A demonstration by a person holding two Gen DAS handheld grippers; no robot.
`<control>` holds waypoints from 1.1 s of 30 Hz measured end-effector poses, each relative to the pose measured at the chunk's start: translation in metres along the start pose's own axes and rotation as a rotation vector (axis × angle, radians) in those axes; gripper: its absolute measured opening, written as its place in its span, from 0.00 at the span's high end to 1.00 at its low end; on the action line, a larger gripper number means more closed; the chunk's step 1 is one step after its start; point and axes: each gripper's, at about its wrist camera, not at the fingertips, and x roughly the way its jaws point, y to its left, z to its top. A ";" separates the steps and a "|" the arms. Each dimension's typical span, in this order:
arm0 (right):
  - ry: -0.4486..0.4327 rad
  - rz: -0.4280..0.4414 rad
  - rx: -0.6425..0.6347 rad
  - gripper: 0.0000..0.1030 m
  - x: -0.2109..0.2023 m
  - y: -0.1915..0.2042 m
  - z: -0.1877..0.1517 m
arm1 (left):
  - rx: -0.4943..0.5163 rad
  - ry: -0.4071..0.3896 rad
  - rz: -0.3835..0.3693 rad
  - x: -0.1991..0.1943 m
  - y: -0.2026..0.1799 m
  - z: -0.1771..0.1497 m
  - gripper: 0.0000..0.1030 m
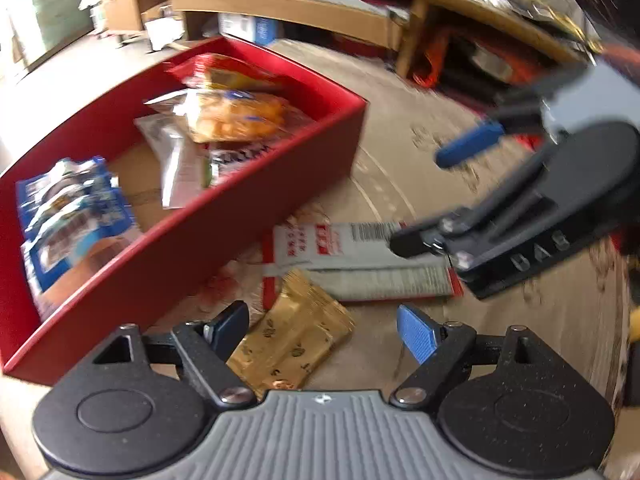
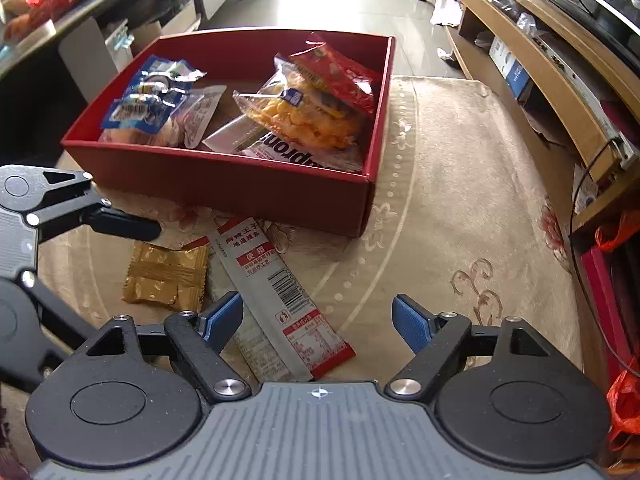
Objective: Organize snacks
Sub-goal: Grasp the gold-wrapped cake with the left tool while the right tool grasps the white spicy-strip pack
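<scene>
My left gripper (image 1: 324, 330) hangs over the gold snack packet (image 1: 294, 344), jaws spread wide with nothing pressed between them; the packet lies flat on the patterned table cover (image 2: 460, 208), partly between my fingertips, so I judge this is the one I mean to take with that hand. It is small and flat, which is why I come at it from steeply above: a crinkly wrapper like that will probably need pinching across its width.

My right gripper (image 2: 318, 320) is likewise spread and empty, poised over the long grey-and-red snack sachet (image 2: 276, 288), which lies diagonally on the cover with its far end near the front wall of the red box (image 2: 224, 184) and its near end running under my fingers. The gold packet sits just beside it on its left, edges touching or nearly so; I cannot tell which.

The red box stands toward the far side of the cover, open-topped, and already holds blue-wrapped packets (image 2: 148, 96) in its left part and a clear bag of orange snacks (image 2: 308, 116) with a red bag (image 2: 340, 68) on the right. These two outside it look like the last strays, each within reach of one hand.

The left view is blurred, so fine print there is unreadable.
</scene>
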 end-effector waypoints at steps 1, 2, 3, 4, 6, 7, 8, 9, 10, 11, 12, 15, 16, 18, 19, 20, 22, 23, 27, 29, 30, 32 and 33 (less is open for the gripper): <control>0.006 -0.002 -0.002 0.16 0.003 0.000 0.001 | 0.026 0.016 0.013 0.003 -0.003 -0.002 0.26; 0.012 -0.001 -0.001 0.16 0.005 0.000 0.002 | 0.053 0.029 0.035 0.006 -0.007 -0.005 0.27; 0.016 0.000 -0.002 0.16 0.006 0.001 0.002 | 0.063 0.041 0.048 0.008 -0.008 -0.007 0.30; 0.018 -0.002 -0.005 0.16 0.007 0.001 0.003 | 0.057 0.055 0.053 0.011 -0.007 -0.010 0.32; 0.015 -0.002 -0.010 0.16 0.006 0.001 0.003 | 0.026 0.051 0.056 0.009 -0.006 -0.014 0.36; 0.013 0.001 -0.010 0.16 0.005 0.001 0.002 | 0.010 0.053 0.059 0.007 -0.007 -0.015 0.37; 0.011 0.002 -0.009 0.16 0.005 0.001 0.003 | 0.000 0.057 0.059 0.004 -0.008 -0.017 0.43; 0.010 0.002 -0.009 0.16 0.005 0.001 0.004 | -0.010 0.070 0.056 0.002 -0.010 -0.019 0.45; 0.008 0.003 -0.009 0.16 0.004 0.001 0.004 | -0.016 0.082 0.062 0.001 -0.013 -0.022 0.45; 0.007 0.004 -0.010 0.16 0.004 0.001 0.004 | -0.014 0.090 0.075 0.000 -0.017 -0.025 0.45; 0.009 0.009 -0.011 0.16 0.004 0.001 0.004 | -0.010 0.095 0.090 -0.002 -0.021 -0.029 0.45; 0.015 0.018 -0.026 0.16 0.009 0.006 0.006 | -0.039 0.112 0.095 -0.007 -0.030 -0.040 0.43; 0.018 0.018 -0.038 0.16 0.012 0.008 0.007 | -0.045 0.114 0.105 -0.008 -0.032 -0.042 0.43; 0.022 0.016 -0.062 0.16 0.018 0.013 0.009 | -0.068 0.111 0.127 -0.009 -0.034 -0.044 0.41; 0.025 0.012 -0.076 0.16 0.022 0.015 0.010 | -0.085 0.108 0.129 -0.008 -0.034 -0.044 0.41; 0.031 0.011 -0.083 0.16 0.026 0.017 0.011 | -0.100 0.106 0.131 -0.008 -0.033 -0.043 0.41; 0.050 0.022 -0.093 0.16 0.033 0.021 0.013 | -0.123 0.104 0.135 -0.008 -0.032 -0.042 0.40; 0.055 0.030 -0.102 0.15 0.036 0.023 0.013 | -0.131 0.103 0.135 -0.007 -0.031 -0.041 0.40; 0.055 0.035 -0.153 0.10 0.047 0.033 0.009 | -0.122 0.106 0.133 -0.004 -0.029 -0.039 0.40; 0.036 0.013 -0.175 0.15 0.046 0.039 0.004 | -0.119 0.103 0.134 -0.005 -0.030 -0.040 0.40; 0.036 0.020 -0.162 0.17 0.044 0.038 0.003 | -0.119 0.103 0.133 -0.005 -0.030 -0.040 0.40; 0.037 0.021 -0.140 0.28 0.039 0.036 -0.001 | -0.122 0.103 0.136 -0.006 -0.031 -0.041 0.41; 0.039 0.018 -0.131 0.30 0.035 0.035 -0.004 | -0.125 0.103 0.139 -0.007 -0.032 -0.042 0.42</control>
